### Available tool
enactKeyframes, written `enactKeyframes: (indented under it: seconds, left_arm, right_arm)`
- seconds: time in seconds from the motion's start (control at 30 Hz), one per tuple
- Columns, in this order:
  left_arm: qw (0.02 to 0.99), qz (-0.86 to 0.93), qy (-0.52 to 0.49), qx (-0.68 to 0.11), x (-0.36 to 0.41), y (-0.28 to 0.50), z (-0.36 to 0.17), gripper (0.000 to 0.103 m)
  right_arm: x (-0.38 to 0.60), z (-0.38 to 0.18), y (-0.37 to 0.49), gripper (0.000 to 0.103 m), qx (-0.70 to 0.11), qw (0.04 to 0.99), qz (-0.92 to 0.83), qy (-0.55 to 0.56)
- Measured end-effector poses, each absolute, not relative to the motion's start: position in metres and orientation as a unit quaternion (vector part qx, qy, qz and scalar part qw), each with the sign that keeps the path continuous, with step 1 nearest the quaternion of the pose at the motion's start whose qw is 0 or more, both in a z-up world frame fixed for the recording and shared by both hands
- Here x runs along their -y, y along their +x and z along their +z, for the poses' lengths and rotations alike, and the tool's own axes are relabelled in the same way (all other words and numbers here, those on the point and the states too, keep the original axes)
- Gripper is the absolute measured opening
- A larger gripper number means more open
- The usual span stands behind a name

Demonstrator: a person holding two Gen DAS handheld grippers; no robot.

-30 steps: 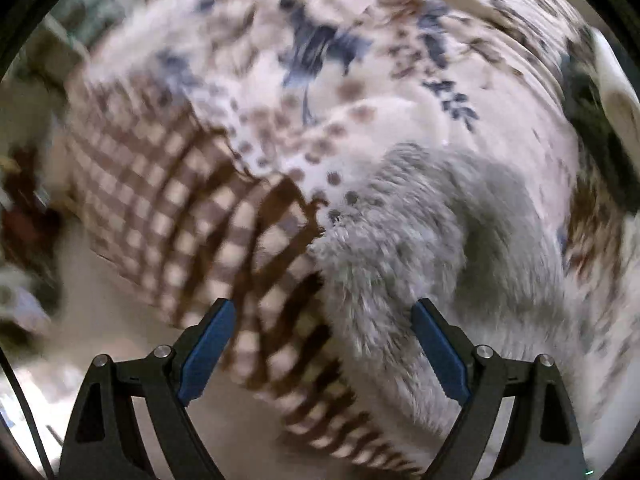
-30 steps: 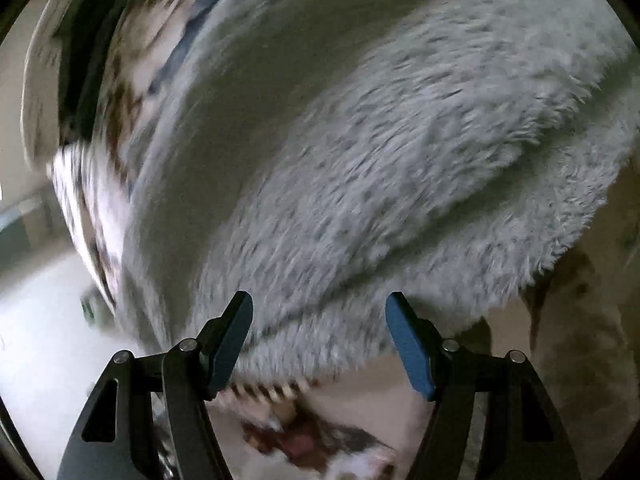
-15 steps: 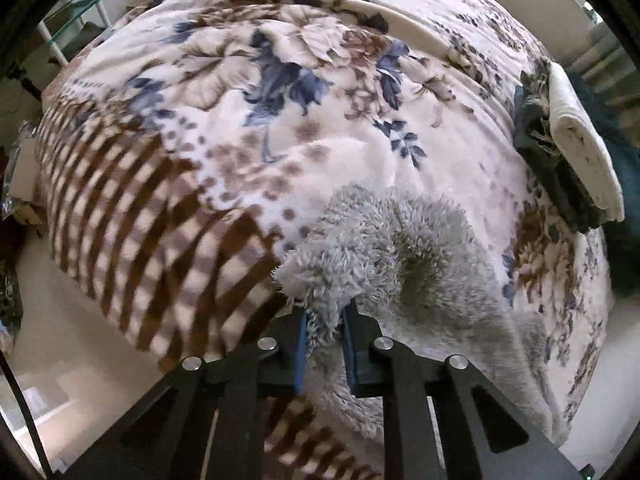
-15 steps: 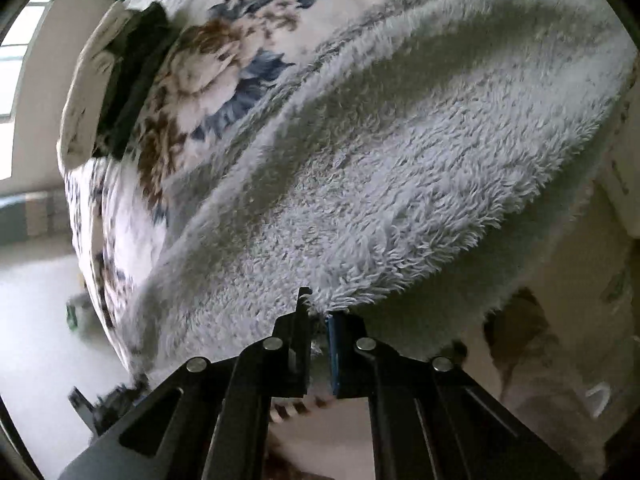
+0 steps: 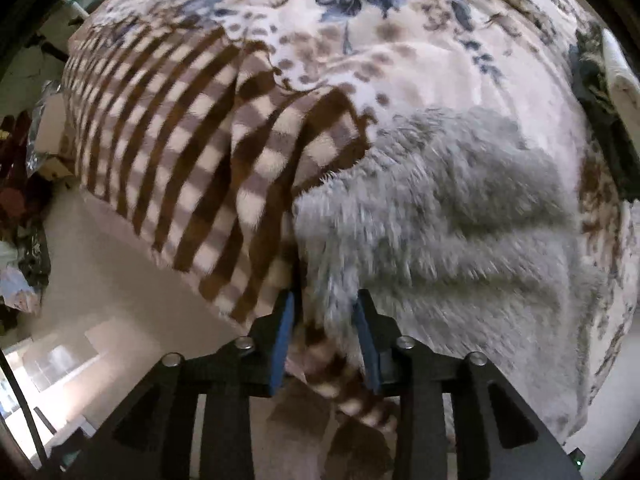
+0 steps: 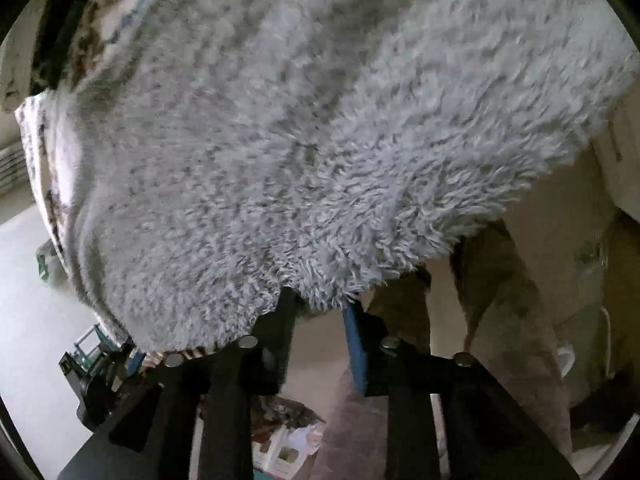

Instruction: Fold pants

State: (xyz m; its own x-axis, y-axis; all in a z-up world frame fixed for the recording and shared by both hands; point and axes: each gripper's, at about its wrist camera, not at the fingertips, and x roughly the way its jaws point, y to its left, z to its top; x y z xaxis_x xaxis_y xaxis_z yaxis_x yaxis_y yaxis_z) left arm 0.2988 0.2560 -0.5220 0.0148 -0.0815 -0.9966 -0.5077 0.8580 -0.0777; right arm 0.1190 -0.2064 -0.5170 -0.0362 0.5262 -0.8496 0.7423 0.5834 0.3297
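Observation:
The grey fleece pants [image 5: 460, 208] lie on a bed with a floral blanket [image 5: 400, 60] that has a brown checked border [image 5: 180, 140]. My left gripper [image 5: 324, 312] points straight down at the pants' near-left corner at the bed's edge. Its jaws are opening, and the fleece edge hangs between them with a dark gap beside the left pad. In the right wrist view the pants [image 6: 320, 140] fill most of the frame. My right gripper [image 6: 320, 312] is at their near edge. Its jaws are opening too, with fleece tufts between the tips and bare space below.
Folded dark clothes [image 5: 600, 120] and a white towel [image 5: 620, 68] are stacked at the bed's far right. Pale floor [image 5: 120, 300] lies below the bed edge, with clutter [image 5: 20, 200] at the left. Brownish cloth shapes [image 6: 500, 320], perhaps a person's legs, stand beyond the right gripper.
A second ago both grippers stood wide open over the fleece. Half a second ago both were shut on its edge. Now both pairs of jaws have parted again, and the views have shifted.

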Motion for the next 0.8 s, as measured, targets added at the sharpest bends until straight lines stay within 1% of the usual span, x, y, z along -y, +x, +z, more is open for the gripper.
enactKeyframes:
  seconds: [0.07, 0.1, 0.13, 0.17, 0.2, 0.27, 0.4, 0.47, 0.57, 0.63, 0.7, 0.8]
  left_arm:
    - [0.691, 0.155, -0.215, -0.672, -0.251, 0.296, -0.502, 0.029]
    - [0.698, 0.151, -0.209, -0.668, -0.246, 0.299, -0.493, 0.032]
    - [0.703, 0.145, -0.200, -0.667, -0.242, 0.302, -0.487, 0.036]
    - [0.710, 0.139, -0.188, -0.665, -0.236, 0.309, -0.482, 0.045]
    - [0.720, 0.132, -0.176, -0.659, -0.230, 0.318, -0.478, 0.048]
    - [0.731, 0.126, -0.156, -0.653, -0.222, 0.340, -0.477, 0.049]
    - [0.737, 0.122, -0.133, -0.651, -0.221, 0.387, -0.497, 0.049]
    - [0.730, 0.114, -0.122, -0.663, -0.220, 0.406, -0.516, 0.049]
    - [0.710, 0.128, -0.091, -0.686, -0.228, 0.424, -0.551, 0.052]
    - [0.699, 0.137, -0.109, -0.693, -0.242, 0.425, -0.564, 0.055]
    - [0.707, 0.142, -0.120, -0.682, -0.243, 0.421, -0.550, 0.055]
    - [0.732, 0.142, -0.083, -0.661, -0.221, 0.413, -0.516, 0.055]
  right_arm:
    - [0.212, -0.496, 0.120, 0.041, -0.711, 0.548, -0.093, 0.431]
    - [0.213, -0.485, 0.125, 0.041, -0.708, 0.562, -0.086, 0.420]
    - [0.212, -0.472, 0.135, 0.041, -0.708, 0.578, -0.073, 0.400]
    - [0.213, -0.464, 0.142, 0.041, -0.706, 0.588, -0.066, 0.388]
    - [0.214, -0.455, 0.155, 0.046, -0.701, 0.605, -0.054, 0.373]
    - [0.212, -0.447, 0.187, 0.057, -0.701, 0.630, -0.035, 0.332]
    - [0.206, -0.451, 0.257, 0.057, -0.695, 0.655, 0.002, 0.298]
    - [0.199, -0.456, 0.287, 0.057, -0.690, 0.660, 0.013, 0.298]
    - [0.189, -0.460, 0.320, 0.057, -0.692, 0.667, 0.018, 0.277]
    - [0.180, -0.466, 0.341, 0.057, -0.700, 0.665, 0.012, 0.260]
    - [0.183, -0.470, 0.354, 0.057, -0.698, 0.666, 0.010, 0.264]
    - [0.197, -0.470, 0.369, 0.057, -0.689, 0.672, 0.007, 0.272]
